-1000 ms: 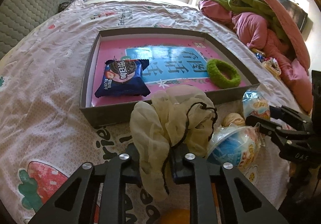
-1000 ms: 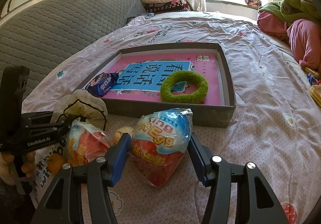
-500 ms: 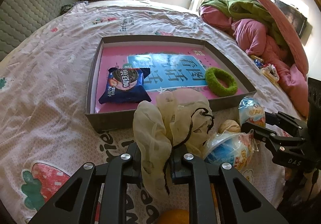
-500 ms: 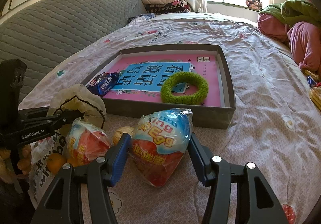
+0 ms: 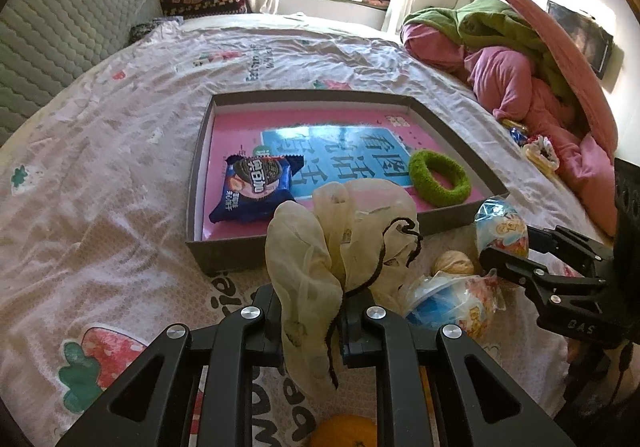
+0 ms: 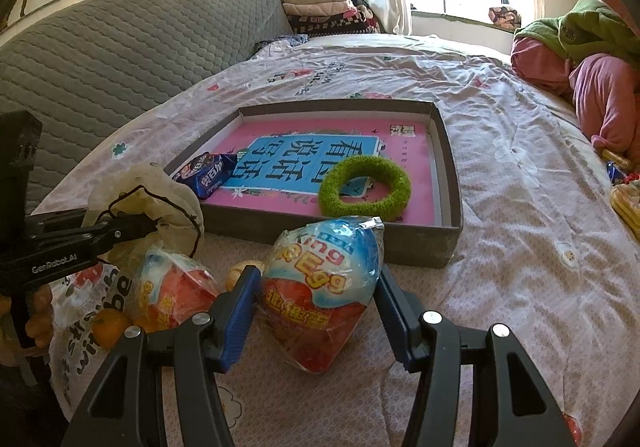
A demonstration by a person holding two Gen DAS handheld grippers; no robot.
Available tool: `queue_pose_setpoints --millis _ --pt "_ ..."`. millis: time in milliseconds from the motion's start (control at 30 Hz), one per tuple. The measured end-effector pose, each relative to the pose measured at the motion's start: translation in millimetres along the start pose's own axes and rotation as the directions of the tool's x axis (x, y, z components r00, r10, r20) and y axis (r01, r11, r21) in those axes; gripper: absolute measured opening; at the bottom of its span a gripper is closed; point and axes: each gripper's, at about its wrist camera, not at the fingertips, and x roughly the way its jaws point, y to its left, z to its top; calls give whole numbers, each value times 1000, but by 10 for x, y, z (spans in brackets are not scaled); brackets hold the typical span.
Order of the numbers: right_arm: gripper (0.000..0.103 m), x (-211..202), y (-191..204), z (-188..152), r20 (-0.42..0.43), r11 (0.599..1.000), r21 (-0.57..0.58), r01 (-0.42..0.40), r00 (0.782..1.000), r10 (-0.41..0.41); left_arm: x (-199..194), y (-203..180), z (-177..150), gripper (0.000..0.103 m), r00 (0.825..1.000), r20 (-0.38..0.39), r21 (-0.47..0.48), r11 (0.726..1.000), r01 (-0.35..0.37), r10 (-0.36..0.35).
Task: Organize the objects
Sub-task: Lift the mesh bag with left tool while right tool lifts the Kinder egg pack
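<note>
My left gripper [image 5: 310,305] is shut on a beige mesh drawstring pouch [image 5: 344,235], held just above the bedsheet in front of the grey tray [image 5: 199,183]. In the right wrist view this pouch [image 6: 160,195] hangs from the left gripper [image 6: 150,225] at the left. My right gripper [image 6: 316,275] is shut on a King Egg packet [image 6: 324,287], its blue pads pressing both sides. The left wrist view shows that packet [image 5: 500,225] at the right, near the tray's corner. Inside the tray lie a blue cookie packet [image 5: 256,187] and a green fuzzy ring [image 5: 440,179].
A second egg packet [image 6: 172,287], a walnut-like ball [image 5: 454,263] and an orange [image 6: 110,327] lie on the sheet between the grippers. Pink and green bedding [image 5: 520,59] is heaped at the right. A grey quilted headboard [image 6: 120,47] stands at the left.
My left gripper has lifted a little with the pouch and tipped up, so the tray sits lower in its view. The right gripper and its egg packet have not moved.
</note>
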Motion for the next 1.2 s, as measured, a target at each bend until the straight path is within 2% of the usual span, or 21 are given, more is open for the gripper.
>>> queue_pose_setpoints --millis 167,667,1200 --pt "58 -48 22 18 22 1000 -13 -2 1000 2 -97 -40 14 18 999 42 15 1000 -23 22" --pt "58 -180 186 65 92 996 -81 -32 995 40 -251 -209 2 18 994 104 66 997 -29 22" --pt "58 -323 256 98 166 994 -107 -25 985 43 -374 -192 33 18 989 142 51 998 -35 27"
